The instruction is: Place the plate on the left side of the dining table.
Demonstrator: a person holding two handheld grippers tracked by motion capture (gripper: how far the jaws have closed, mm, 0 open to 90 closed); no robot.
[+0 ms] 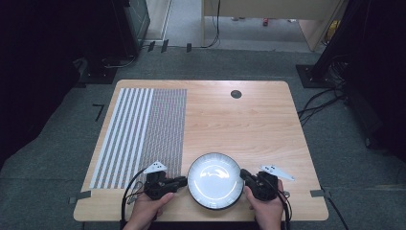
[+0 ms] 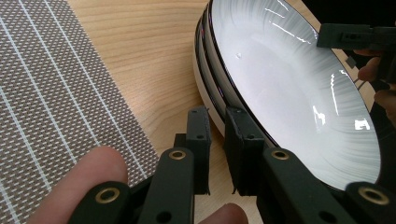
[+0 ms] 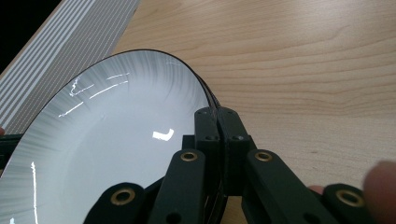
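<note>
The plate [image 1: 215,180] sits at the near edge of the bench [image 1: 249,120], just right of the striped mat [image 1: 143,134], on what looks like a stack of others. The right tool [image 3: 217,122] is clamped on its right rim, while the left tool [image 2: 218,122] is nearly closed at the opposite rim, though whether it pinches the rim is hard to tell. This looks like the grasping step, so next would come an even two-handed lift; how many plates lie beneath is hidden.

plates [image 1: 215,180]: 3 stacked | placemat [image 1: 141,135]: 1 | table [image 1: 249,120]: 1
</note>
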